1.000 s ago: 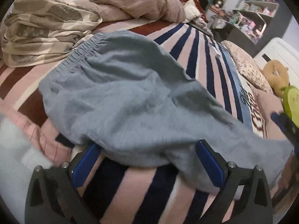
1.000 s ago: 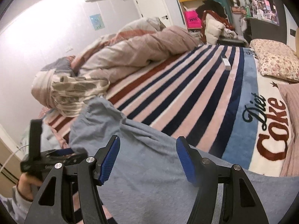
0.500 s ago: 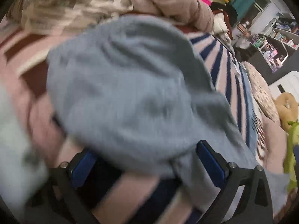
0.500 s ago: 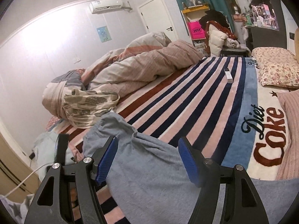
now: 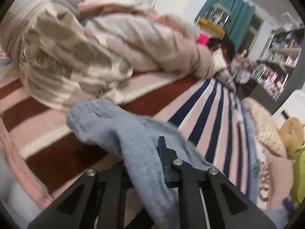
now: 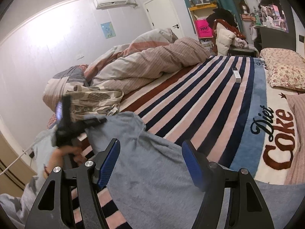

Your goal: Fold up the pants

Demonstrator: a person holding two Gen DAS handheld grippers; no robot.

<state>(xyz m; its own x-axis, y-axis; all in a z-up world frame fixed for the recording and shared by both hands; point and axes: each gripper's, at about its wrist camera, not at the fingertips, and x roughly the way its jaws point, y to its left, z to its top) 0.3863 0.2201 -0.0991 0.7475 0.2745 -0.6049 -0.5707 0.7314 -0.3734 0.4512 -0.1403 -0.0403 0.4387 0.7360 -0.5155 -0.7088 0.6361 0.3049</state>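
Observation:
Grey-blue pants (image 6: 152,171) lie on a striped blanket on the bed. In the left wrist view my left gripper (image 5: 144,152) is shut on a bunch of the pants (image 5: 122,131) near the elastic waistband and lifts it off the blanket. In the right wrist view my right gripper (image 6: 150,164) is open, its blue pads (image 6: 109,162) held over the pants without gripping them. The left gripper (image 6: 68,126) also shows there, blurred, at the left with the fabric raised.
A striped "Diet Coke" blanket (image 6: 209,103) covers the bed. A rumpled duvet (image 6: 148,64) and a patterned cloth (image 6: 95,99) lie at the far side. A white remote (image 6: 237,74) lies on the blanket; floral pillows (image 6: 284,68) are at the right.
My left gripper has shut on the pants at the waist end and lifted it, tilting up toward the duvet. My right gripper stays open over the pants and has risen slightly.

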